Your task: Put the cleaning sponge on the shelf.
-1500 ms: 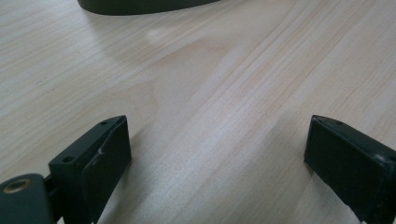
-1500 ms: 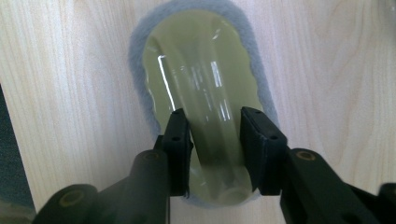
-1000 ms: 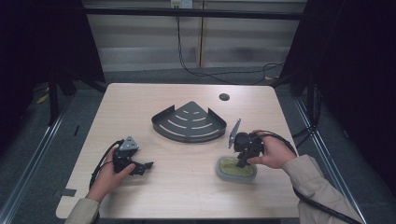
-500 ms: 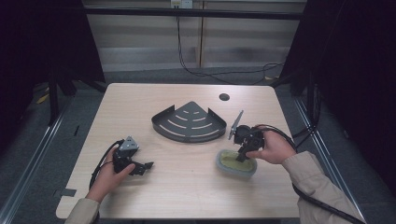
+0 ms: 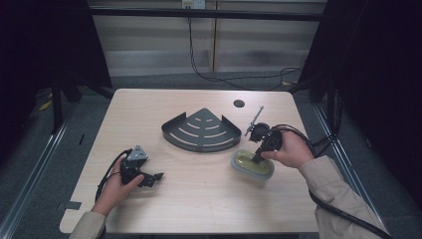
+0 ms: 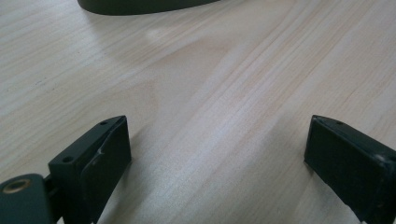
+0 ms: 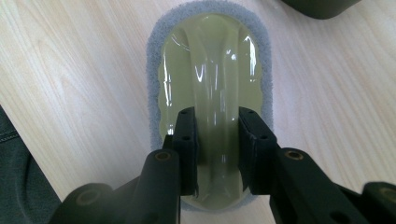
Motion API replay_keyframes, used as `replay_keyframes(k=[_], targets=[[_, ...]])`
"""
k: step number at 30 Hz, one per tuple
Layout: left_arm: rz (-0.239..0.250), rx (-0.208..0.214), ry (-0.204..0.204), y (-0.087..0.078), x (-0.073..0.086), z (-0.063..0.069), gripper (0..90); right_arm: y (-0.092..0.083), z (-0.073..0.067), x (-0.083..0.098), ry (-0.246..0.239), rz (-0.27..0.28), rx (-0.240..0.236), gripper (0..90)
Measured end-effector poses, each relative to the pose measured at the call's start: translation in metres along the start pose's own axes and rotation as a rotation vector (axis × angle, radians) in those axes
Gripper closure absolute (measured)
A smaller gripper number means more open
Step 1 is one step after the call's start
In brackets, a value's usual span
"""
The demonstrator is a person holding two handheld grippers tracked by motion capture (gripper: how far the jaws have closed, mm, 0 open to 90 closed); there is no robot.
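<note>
A scrubbing pad point(image 5: 245, 165) with a glossy yellow-green grip on a grey foam base is at the table's right. My right gripper point(image 5: 257, 159) points down onto it. In the right gripper view the jaws point(image 7: 217, 126) are shut on the raised middle ridge of the pad point(image 7: 210, 60), which hangs just off the wood. A dark metal corner shelf point(image 5: 201, 130) lies at the table's middle. My left gripper point(image 5: 155, 178) rests low at the front left, open; its view shows bare wood between the jaws point(image 6: 217, 140).
A small round hole point(image 5: 239, 103) marks the table's far right. The shelf's edge shows at the top of the left gripper view point(image 6: 140, 4) and at the top right of the right gripper view point(image 7: 322, 5). Cables trail from both grippers.
My right hand has lifted the scrubbing pad a little and carried it slightly farther from the front edge. The left gripper has stayed put.
</note>
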State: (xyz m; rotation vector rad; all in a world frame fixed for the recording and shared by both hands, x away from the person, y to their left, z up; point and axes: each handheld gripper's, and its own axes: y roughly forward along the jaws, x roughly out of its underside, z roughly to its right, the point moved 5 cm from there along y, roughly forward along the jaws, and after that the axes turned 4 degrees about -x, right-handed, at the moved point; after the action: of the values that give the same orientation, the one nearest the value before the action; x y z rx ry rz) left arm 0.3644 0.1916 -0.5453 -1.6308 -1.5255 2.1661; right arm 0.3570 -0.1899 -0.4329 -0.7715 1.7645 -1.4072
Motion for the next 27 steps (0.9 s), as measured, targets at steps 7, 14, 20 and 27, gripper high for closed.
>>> replay_keyframes(k=[7,14,20,27], targets=[[0.000,0.000,0.000,0.000,0.000,0.000,6.7,-0.009,0.003,-0.010,0.013,-0.006,0.018,71.1],[-0.002,0.001,0.001,0.000,0.000,0.000,6.7,-0.016,0.009,-0.016,0.043,-0.005,0.023,71.1],[-0.002,0.002,0.001,0.000,0.000,0.000,6.7,-0.023,0.016,-0.019,0.064,0.008,0.034,71.1],[-0.002,0.001,0.001,0.000,0.000,0.000,6.7,-0.028,0.023,-0.026,0.095,0.016,0.046,71.1]])
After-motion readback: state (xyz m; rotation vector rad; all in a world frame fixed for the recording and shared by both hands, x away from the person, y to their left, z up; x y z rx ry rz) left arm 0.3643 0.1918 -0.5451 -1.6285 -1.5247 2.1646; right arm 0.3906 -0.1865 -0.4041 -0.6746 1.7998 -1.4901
